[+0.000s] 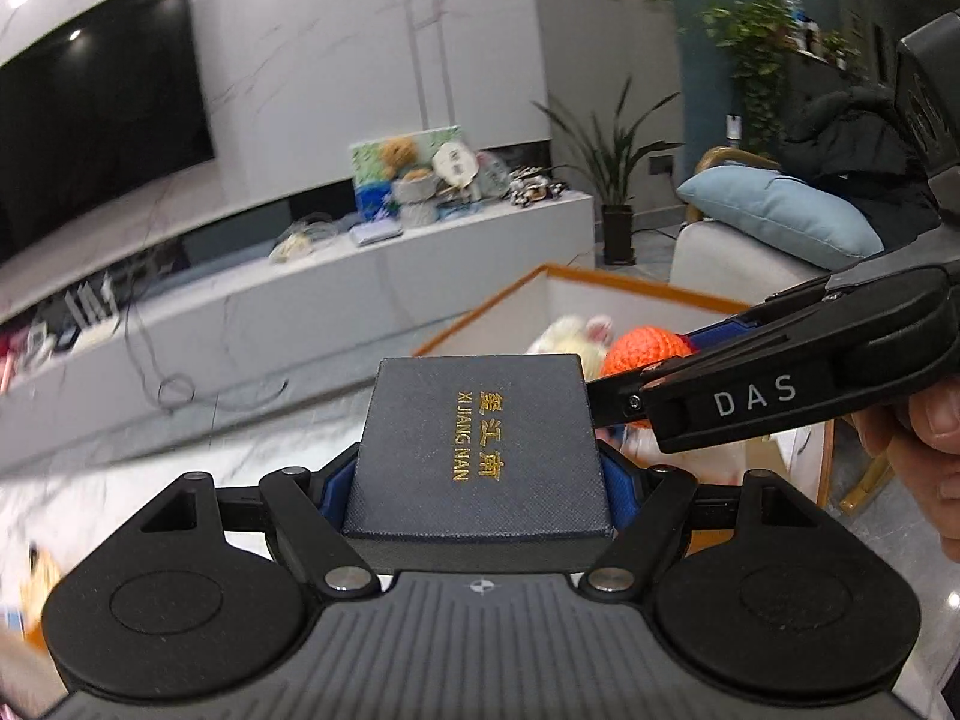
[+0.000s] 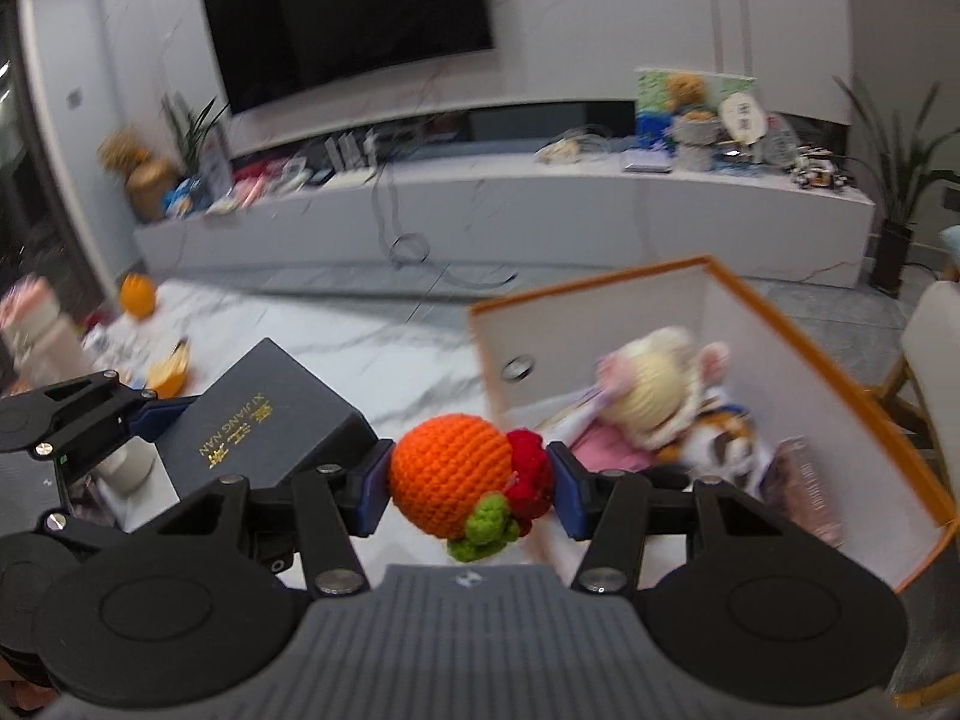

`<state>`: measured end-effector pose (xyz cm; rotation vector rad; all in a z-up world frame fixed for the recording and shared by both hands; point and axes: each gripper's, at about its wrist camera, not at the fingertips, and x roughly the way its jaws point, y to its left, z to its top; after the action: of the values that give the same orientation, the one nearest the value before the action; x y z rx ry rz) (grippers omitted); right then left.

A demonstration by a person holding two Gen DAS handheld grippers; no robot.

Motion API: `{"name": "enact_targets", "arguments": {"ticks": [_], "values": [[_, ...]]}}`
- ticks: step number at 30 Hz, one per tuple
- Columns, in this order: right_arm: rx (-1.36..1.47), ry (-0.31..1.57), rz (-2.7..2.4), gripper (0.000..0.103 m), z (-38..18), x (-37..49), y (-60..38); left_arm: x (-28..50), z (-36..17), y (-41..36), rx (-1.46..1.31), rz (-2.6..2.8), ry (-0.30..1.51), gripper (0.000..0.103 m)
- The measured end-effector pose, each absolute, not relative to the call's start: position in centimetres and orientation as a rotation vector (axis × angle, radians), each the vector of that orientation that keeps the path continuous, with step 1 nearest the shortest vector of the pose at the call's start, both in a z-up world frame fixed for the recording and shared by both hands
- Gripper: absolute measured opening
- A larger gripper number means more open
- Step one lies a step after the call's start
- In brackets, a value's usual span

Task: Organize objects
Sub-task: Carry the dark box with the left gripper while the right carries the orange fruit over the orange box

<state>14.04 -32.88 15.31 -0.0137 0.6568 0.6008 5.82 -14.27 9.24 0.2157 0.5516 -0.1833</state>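
My left gripper (image 1: 480, 480) is shut on a dark blue box (image 1: 480, 450) with gold lettering and holds it in the air above the marble table; it also shows in the right wrist view (image 2: 264, 420). My right gripper (image 2: 468, 480) is shut on an orange crocheted ball (image 2: 450, 474) with red and green trim, just left of an orange-rimmed white storage box (image 2: 828, 348). In the left wrist view the ball (image 1: 645, 348) and the right gripper (image 1: 624, 384) sit right of the blue box.
The storage box (image 1: 600, 276) holds a cream plush toy (image 2: 654, 384), a calico plush (image 2: 720, 444) and a book. An orange (image 2: 138, 297), a bottle (image 2: 42, 336) and clutter lie on the table's left. A TV console stands behind.
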Motion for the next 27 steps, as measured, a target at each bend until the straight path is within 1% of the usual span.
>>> {"name": "enact_targets", "arguments": {"ticks": [7, 11, 15, 21, 23, 27], "values": [[0.046, 0.634, 0.512, 0.056, 15.9, 17.0, -36.0, 9.4, 9.4, -18.0, 0.277, -0.223, 0.541, 0.089], [0.075, 0.651, 0.47, 0.056, 15.7, 19.0, -37.1, 11.4, 9.0, -19.6, 0.283, -0.24, 0.556, 0.089], [0.103, 0.681, 0.419, 0.056, 15.0, 20.9, -37.9, 13.3, 8.3, -20.3, 0.242, -0.235, 0.599, 0.089], [0.131, 0.747, 0.367, 0.055, 13.1, 22.9, -38.3, 15.9, 6.3, -19.9, 0.076, -0.19, 0.714, 0.089], [0.136, 0.775, 0.357, 0.056, 12.6, 23.3, -38.4, 16.3, 5.5, -20.1, 0.077, -0.173, 0.736, 0.089], [0.111, 0.812, 0.315, 0.056, 11.8, 23.8, -38.3, 16.1, 5.1, -20.8, 0.144, -0.159, 0.725, 0.089]]}}
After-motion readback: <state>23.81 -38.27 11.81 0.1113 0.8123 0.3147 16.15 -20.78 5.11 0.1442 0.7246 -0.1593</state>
